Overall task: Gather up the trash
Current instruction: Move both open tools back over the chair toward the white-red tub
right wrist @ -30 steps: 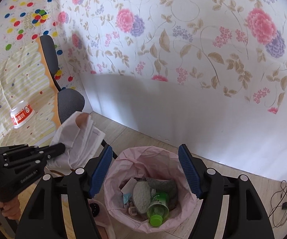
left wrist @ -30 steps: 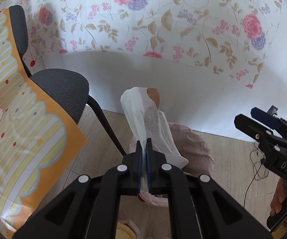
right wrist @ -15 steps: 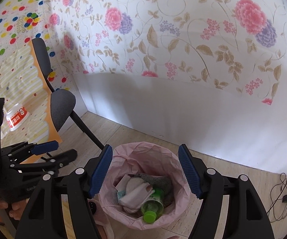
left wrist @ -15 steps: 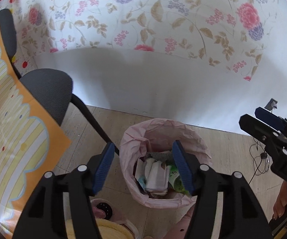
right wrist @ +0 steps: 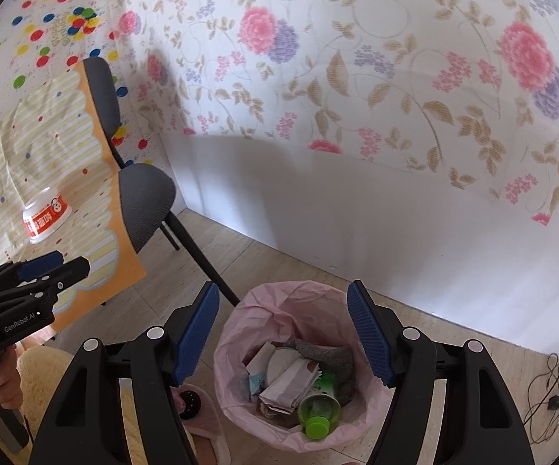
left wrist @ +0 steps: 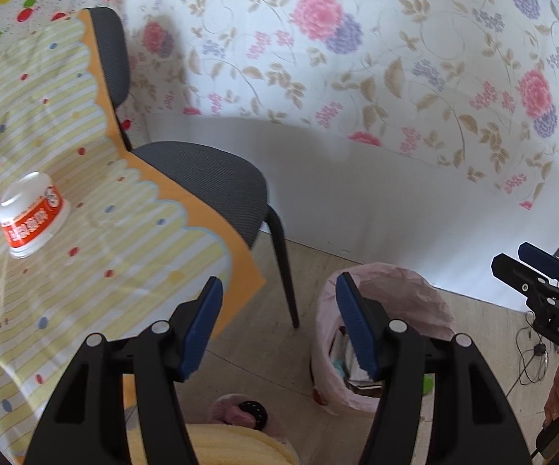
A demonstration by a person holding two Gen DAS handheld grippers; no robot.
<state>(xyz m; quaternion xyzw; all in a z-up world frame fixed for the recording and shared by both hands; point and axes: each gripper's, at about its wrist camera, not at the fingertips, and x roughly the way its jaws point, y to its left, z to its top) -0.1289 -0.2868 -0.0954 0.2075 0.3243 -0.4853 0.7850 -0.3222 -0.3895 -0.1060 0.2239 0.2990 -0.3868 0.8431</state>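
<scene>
Our left gripper and right gripper both stand spread and empty. The instant-noodle cup sits upturned on the tablecloth, back from its scalloped edge — a careless pinch could crush it, or we miss the pink-lined bin.

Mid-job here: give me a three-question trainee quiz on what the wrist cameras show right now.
1. True or false: the left claw holds trash.
2. What lies on top in the pink-lined bin? A) shoe B) folded paper wrapper C) spoon
3. Fill in: the red-labelled cup sits upside down on the ____.

Key: 1 false, both claws stand open and empty; 2 B; 3 striped tablecloth.
</scene>
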